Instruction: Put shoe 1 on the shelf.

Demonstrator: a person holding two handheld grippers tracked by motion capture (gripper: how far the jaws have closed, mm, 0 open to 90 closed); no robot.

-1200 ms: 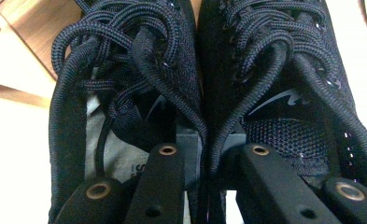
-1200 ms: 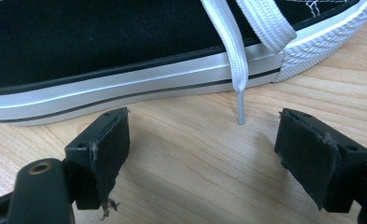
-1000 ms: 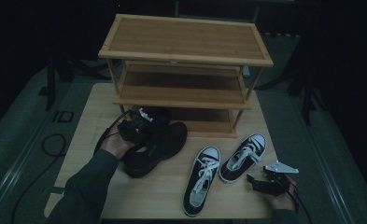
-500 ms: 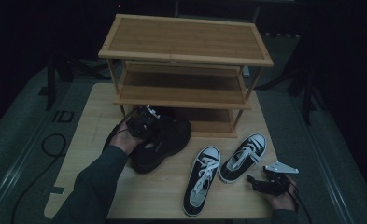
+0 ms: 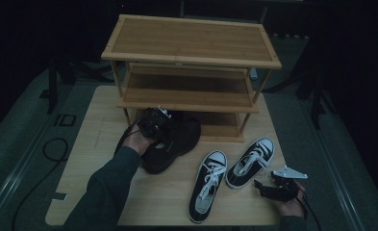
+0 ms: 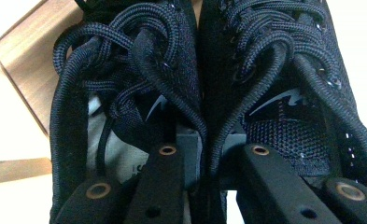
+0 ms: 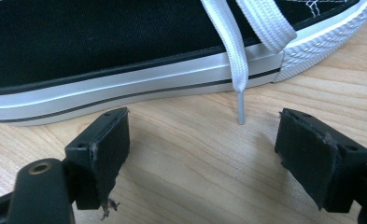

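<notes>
1. Nearest the person, the right gripper [image 5: 268,188] rests low at the table's [image 5: 105,110] front right corner, jaws spread wide with nothing between them. Its own view shows bare wood in the gap and the white sole of a black-and-white sneaker [image 7: 125,56] just beyond, a lace tip hanging down near it. It has not moved over the last second.

2. A little farther in, the two sneakers [image 5: 208,185] lie side by side on the table, toes toward the rack, untouched (probably the next pair to go).

3. Farther left, the left gripper [image 5: 153,122] is clamped on the pair of black shoes [image 5: 174,142]. In its own view the jaws pinch the two inner collars together [image 6: 190,140], so both shoes travel as one.

4. The change is here: a second ago the black pair sat out on the open table; now it has slid forward, toes pushing under the lowest shelf.

5. Farthest, the wooden shoe rack [image 5: 191,50] stands at the table's back edge, its upper shelves bare. My guess is the black pair is nearly stowed; a final push and release remain.
</notes>
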